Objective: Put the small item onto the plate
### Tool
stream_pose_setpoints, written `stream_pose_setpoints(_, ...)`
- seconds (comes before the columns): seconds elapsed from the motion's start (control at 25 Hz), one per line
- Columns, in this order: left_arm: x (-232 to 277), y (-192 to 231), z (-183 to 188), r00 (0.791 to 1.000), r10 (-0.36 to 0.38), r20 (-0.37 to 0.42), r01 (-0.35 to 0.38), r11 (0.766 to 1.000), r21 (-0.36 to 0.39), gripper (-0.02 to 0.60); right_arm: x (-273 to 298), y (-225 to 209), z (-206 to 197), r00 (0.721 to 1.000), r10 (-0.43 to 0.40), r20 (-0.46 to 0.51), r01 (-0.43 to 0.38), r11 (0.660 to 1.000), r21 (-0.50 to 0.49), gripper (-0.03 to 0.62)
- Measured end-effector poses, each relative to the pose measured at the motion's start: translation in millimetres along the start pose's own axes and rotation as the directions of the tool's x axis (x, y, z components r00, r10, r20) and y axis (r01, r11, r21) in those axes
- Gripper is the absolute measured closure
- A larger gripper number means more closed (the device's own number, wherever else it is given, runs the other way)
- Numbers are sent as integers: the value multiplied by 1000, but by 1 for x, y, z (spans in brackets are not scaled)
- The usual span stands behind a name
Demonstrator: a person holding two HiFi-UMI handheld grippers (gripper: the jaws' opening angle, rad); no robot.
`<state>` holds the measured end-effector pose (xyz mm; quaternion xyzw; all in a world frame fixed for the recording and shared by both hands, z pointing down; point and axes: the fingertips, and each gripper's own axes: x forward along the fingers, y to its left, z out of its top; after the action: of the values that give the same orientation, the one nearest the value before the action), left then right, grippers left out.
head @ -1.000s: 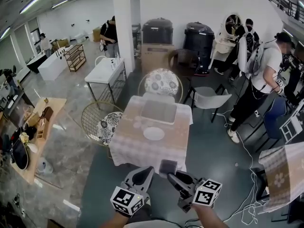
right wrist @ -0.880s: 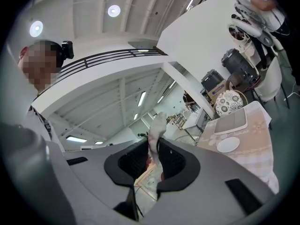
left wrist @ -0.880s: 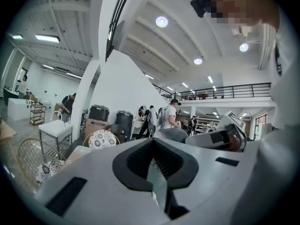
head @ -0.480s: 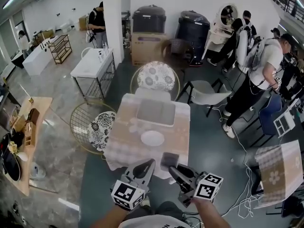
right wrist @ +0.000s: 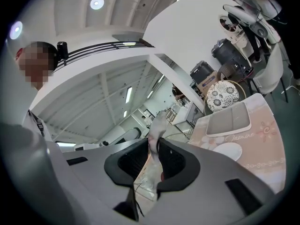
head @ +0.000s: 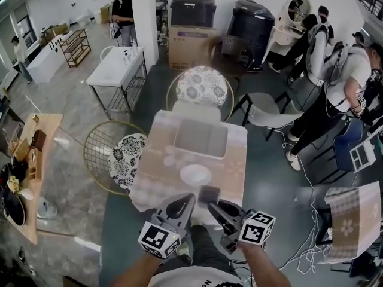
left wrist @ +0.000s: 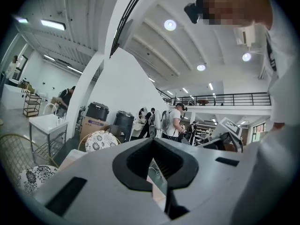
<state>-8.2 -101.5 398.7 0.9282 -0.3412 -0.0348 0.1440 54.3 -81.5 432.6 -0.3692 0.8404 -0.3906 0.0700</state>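
Note:
A small dark grey square item (head: 209,194) sits clamped in my right gripper (head: 212,202), held in the air just short of the table's near edge. Seen edge-on in the right gripper view, the item (right wrist: 156,125) is a thin pale strip between the pads of my right gripper (right wrist: 157,143). The white plate (head: 195,174) lies on the near half of the table; the plate (right wrist: 228,151) is bare. My left gripper (head: 186,200) hovers beside the right one; my left gripper (left wrist: 157,167) is shut with nothing in it.
The table (head: 152,178) wears a pinkish patterned cloth and carries a grey tray (head: 201,138) behind the plate. Round wire chairs (head: 200,87) (head: 118,154) stand at its far side and left. A grey chair (head: 267,116) and several people (head: 335,94) are at the right.
The table and plate have drawn closer and lower in the head view. Both grippers keep their places side by side, the right one still holding the item.

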Motion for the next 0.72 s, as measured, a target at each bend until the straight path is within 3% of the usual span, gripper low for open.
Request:
stream_pose_setpoints(0.52, 100, 87, -60, 989, 104, -102, -106, 994, -20, 578, 86, -150, -16, 984, -25, -178, 45, 993, 109, 520)
stream_pose_setpoints(0.72, 109, 108, -94, 983, 109, -149, -116, 992, -44, 578, 106, -176, -36, 976, -33, -215, 66, 987, 148, 520)
